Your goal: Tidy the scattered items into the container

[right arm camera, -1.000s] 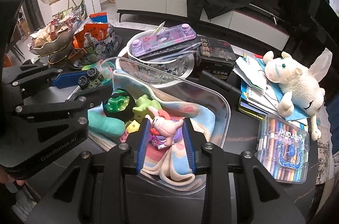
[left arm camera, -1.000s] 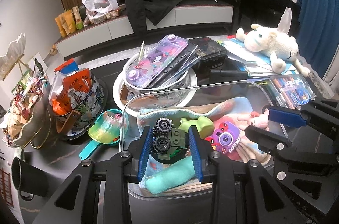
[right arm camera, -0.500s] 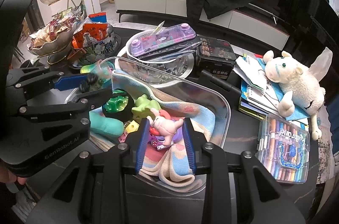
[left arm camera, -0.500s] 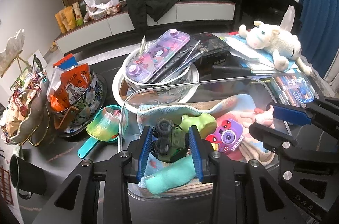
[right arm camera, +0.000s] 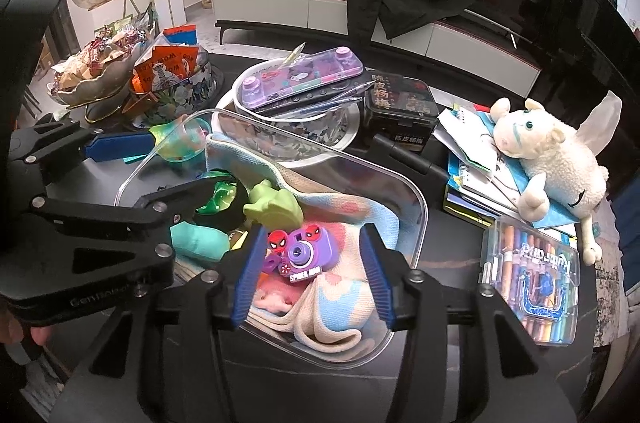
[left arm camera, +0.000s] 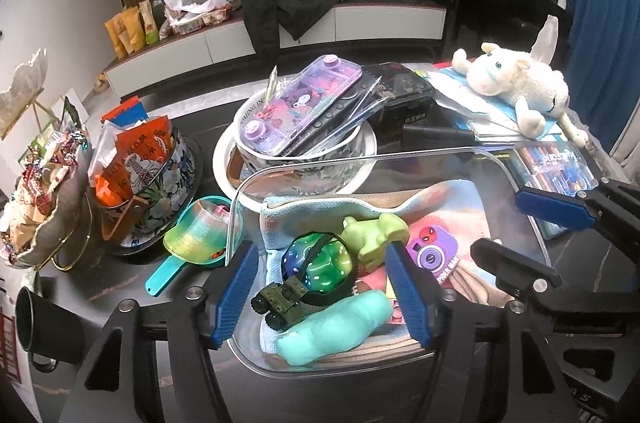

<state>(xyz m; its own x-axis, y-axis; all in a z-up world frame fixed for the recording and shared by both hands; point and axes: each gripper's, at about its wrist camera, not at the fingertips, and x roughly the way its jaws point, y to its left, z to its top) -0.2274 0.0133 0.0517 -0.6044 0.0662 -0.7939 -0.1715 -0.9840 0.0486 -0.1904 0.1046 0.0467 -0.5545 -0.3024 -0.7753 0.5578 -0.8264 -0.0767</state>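
Both my tongs hang spread and empty over the clear plastic container [left arm camera: 508,167]. Between the fingers of my left gripper [left arm camera: 322,289] the green toy truck [left arm camera: 282,301] lies inside on the towel [left arm camera: 440,199]. Under my right gripper [right arm camera: 310,273] sits the purple toy camera [right arm camera: 304,251], beside the pink pig figure [right arm camera: 276,301].

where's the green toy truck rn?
Left wrist view: toy truck lies inside the clear container, between the open left gripper, against the green ball.

Both claws [left arm camera: 324,287] [right arm camera: 310,273] now open, toys released
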